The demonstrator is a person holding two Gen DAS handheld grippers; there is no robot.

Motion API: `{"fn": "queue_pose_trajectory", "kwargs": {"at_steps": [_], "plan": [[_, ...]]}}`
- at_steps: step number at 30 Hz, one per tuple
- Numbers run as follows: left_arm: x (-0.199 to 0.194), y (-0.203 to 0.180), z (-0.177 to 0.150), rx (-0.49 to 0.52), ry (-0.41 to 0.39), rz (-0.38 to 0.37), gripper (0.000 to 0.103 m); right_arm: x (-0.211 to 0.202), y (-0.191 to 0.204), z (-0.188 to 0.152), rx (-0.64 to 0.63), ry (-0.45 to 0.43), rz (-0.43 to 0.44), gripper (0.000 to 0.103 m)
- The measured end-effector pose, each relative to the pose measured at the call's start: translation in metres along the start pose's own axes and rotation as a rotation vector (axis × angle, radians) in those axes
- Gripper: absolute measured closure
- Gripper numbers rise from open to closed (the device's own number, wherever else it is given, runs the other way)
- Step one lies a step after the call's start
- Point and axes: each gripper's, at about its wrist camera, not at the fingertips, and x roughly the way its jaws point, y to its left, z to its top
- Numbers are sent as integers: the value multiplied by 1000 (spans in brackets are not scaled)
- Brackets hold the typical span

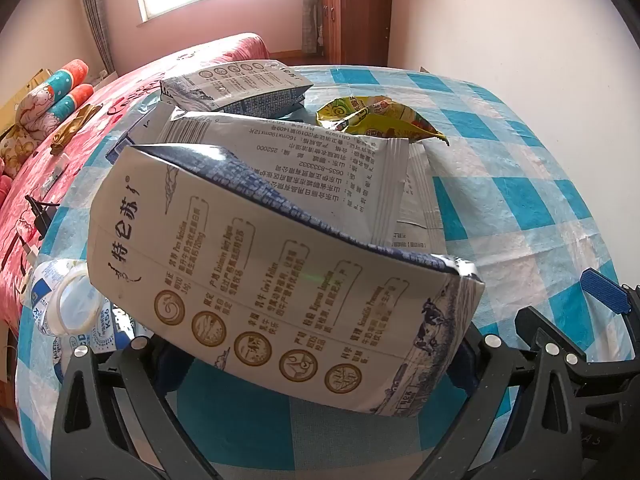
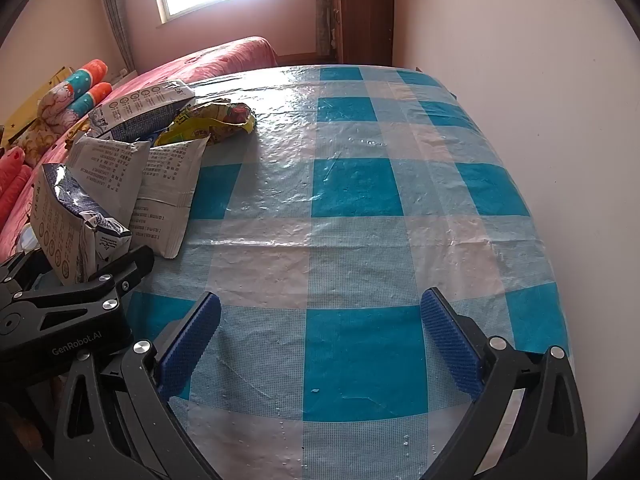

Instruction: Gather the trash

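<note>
A crushed white milk carton (image 1: 280, 264) fills the left wrist view and lies across my left gripper (image 1: 316, 364), hiding both fingertips. The jaws stand wide, and I see no pad pressing on the carton. In the right wrist view the same carton (image 2: 68, 224) stands at the table's left edge beside the left gripper's black body (image 2: 72, 300). Behind it lie white printed pouches (image 1: 304, 168) (image 2: 160, 188), a second carton (image 1: 232, 88) (image 2: 140, 108) and a yellow snack wrapper (image 1: 380, 120) (image 2: 216, 120). My right gripper (image 2: 320, 340) is open over bare cloth, nothing between its blue pads (image 2: 192, 344).
The table wears a blue and white checked plastic cloth (image 2: 360, 200) and stands against a pale wall on the right. A small plastic cup (image 1: 68, 304) and a blue-printed wrapper lie at the near left edge. A pink bed (image 1: 40, 168) with cushions runs along the left.
</note>
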Motion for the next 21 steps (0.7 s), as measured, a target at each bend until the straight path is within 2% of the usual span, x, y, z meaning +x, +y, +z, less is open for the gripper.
{"fn": "queue_pose_trajectory", "kwargs": {"at_steps": [3,7,13,17,21], "plan": [[0,-1,0,3,0,4,4,0,0,-1,1,-1,4,4],[0,1,-1,-1,0,5,4,-1,6,-5,-24,11,-41,4],[-11,0,-10,0,-12,0,4,-11,10,-20,-21,11,-32,4],[-30,3,-18,-1,-57,-2,4,-20,7,-22,4,-37,-3,4],[-47,7,-22,3,-94,-12,4,-39,7,-23,7,-93,-14,4]]}}
